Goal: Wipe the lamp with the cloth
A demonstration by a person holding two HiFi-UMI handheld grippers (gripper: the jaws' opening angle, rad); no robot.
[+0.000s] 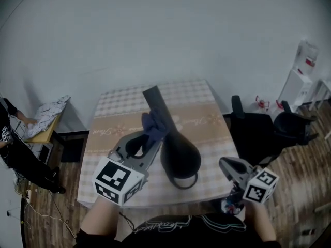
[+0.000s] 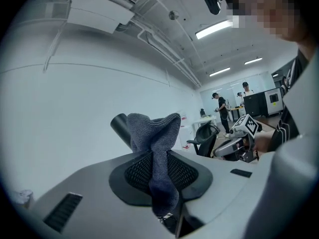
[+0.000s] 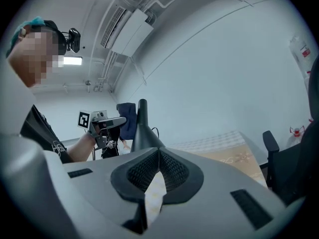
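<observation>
The left gripper [image 1: 147,138] was clamped on the blue cloth [image 1: 153,126], holding it against the neck of the black lamp [image 1: 179,153], which stood on the checked table [image 1: 207,119]. The right gripper [image 1: 227,165] was closed and empty by the table's near right corner, apart from the lamp.

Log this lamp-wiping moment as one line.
left gripper: fingers shut on dark blue-grey cloth, at stem of black cone-shaped lamp | right gripper: fingers shut, empty, right of lamp | lamp upright on checked tablecloth
</observation>
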